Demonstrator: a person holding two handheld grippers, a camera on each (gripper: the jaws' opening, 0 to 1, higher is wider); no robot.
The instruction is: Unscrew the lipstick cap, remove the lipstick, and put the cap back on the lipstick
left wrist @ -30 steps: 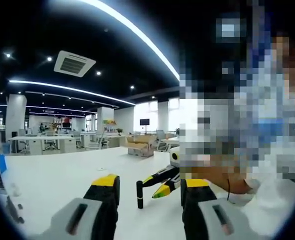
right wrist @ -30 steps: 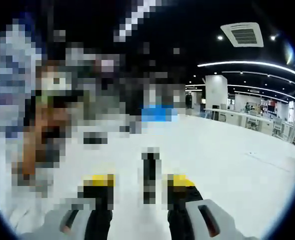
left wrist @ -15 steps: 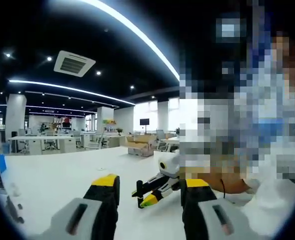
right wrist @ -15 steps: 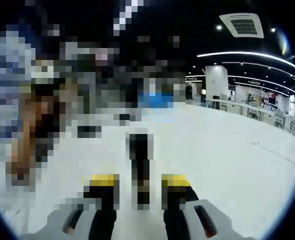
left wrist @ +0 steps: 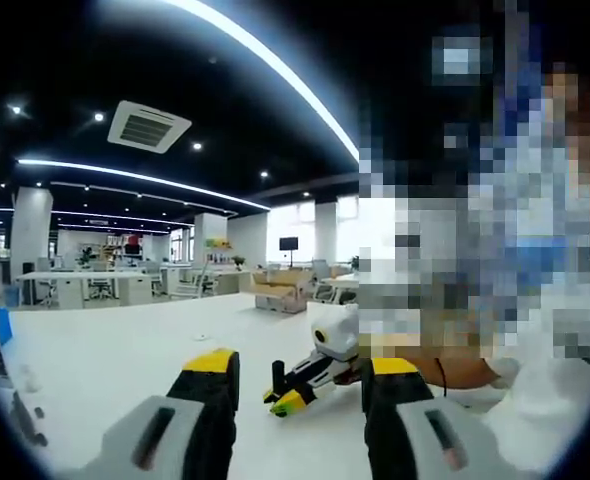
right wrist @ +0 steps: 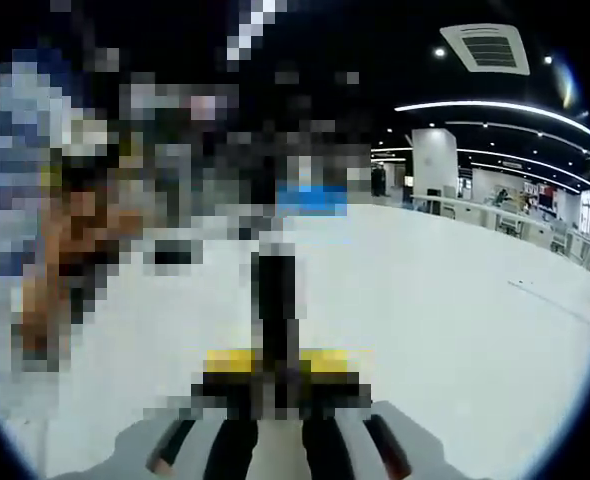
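Black lipstick (right wrist: 276, 300) stands upright on the white table (right wrist: 455, 330), pinched low between my right gripper (right wrist: 278, 362) jaws to steady it; my left gripper (left wrist: 293, 372) waits spread, empty, for the cap.

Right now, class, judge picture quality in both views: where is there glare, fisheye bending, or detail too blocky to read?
Left gripper view: the ceiling light strip glares white and bows with the fisheye; the table is evenly lit; the lipstick reads sharp.
Right gripper view: the lipstick between the right gripper tips is blocky, its edges unreadable; the far light strips curve.
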